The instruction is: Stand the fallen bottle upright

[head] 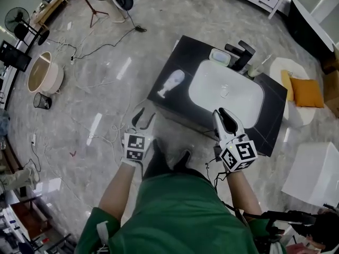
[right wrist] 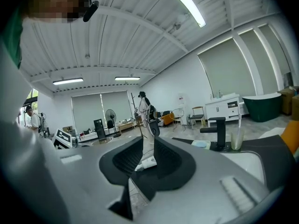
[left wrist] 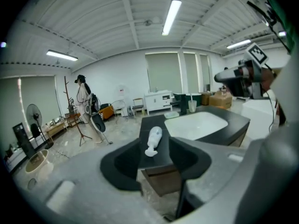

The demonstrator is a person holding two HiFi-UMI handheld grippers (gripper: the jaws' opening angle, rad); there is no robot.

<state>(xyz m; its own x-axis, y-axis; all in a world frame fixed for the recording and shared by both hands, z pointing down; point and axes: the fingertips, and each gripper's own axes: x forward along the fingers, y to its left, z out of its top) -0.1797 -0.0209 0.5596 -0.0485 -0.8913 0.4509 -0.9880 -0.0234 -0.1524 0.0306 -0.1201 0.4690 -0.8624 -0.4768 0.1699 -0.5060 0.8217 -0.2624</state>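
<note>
Green shirt (head: 175, 216): fills the bottom of the head view, on the near side of the basin (head: 225, 91); both forearms reach toward it.
Left gripper (head: 143, 119): short of the basin and off to its left, over the marble floor (head: 95, 99); jaws spread apart, nothing between them.
Right gripper (head: 223, 115): at the basin's near rim; jaws parted by a narrow gap, gripping nothing.
Bottle (head: 172, 82): white, lying on its side on the black counter (head: 193, 52) just left of the basin, narrow end toward the person, clear of both grippers.
Faucet (head: 241, 54): black, at the basin's far rim.
Soap dish (head: 220, 56): pale, just beside the faucet, behind the basin.
Cup (head: 254, 70): translucent, by the basin's far right corner.
</note>
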